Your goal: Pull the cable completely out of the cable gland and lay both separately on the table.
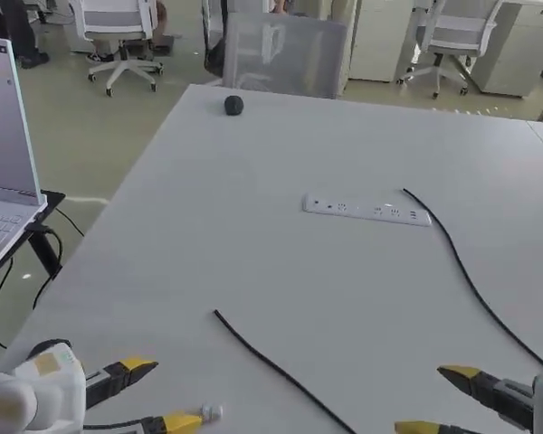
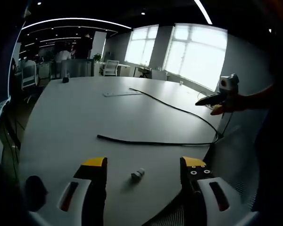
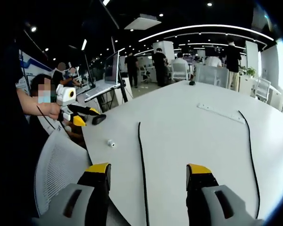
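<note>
Claws stand spread wide and empty. Just ahead of the left claw (image 1: 161, 395) lies the small white cable gland (image 1: 211, 413) on the counter (image 1: 253, 181); the black cable (image 1: 281, 371) lies apart from it, mid-counter; the right claw (image 1: 437, 400) touches nothing.

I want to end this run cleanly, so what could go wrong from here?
1. The cable gland lies by the near edge of the table, right beside the open left hand-held gripper; a nudge could roll it off.
2. The cable runs to that same edge near the open right hand-held gripper, so a careless withdrawal might snag or drag it.
</note>
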